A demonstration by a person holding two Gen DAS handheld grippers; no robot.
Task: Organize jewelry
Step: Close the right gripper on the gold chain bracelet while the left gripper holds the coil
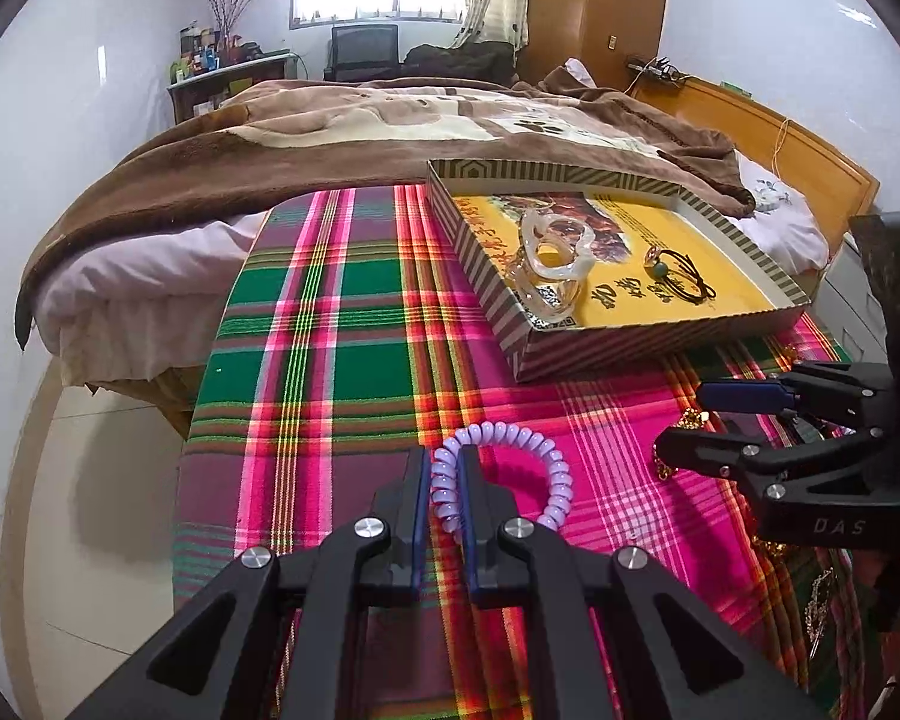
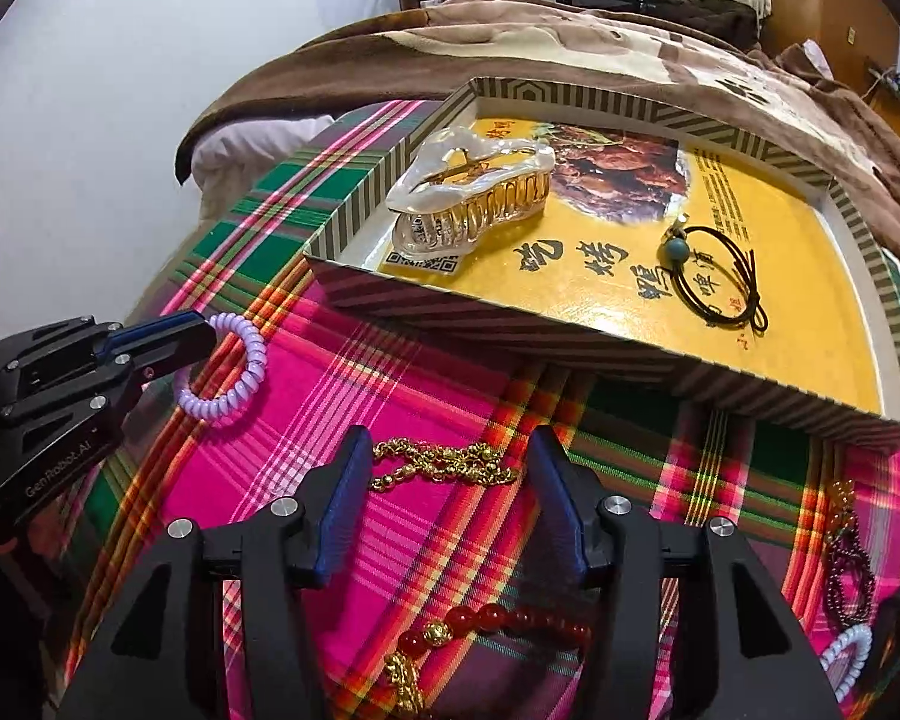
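Left wrist view: a lilac coil hair tie (image 1: 528, 468) is pinched by the left tongs (image 1: 445, 501) for boxing; the right tongs (image 2: 450, 504) are spread over a gold chain (image 2: 444, 463).

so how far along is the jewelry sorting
Done: the clear hair claw and the black cord bracelet lie in the striped box.
In hand: the left tool is shut on the purple coil tie.
Left: the right tool stands open over the gold chain; the red bead bracelet waits on the cloth.

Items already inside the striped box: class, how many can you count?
2. A clear hair claw clip lies at the left end of the striped box; a dark cord bracelet with a teal bead lies toward the right.
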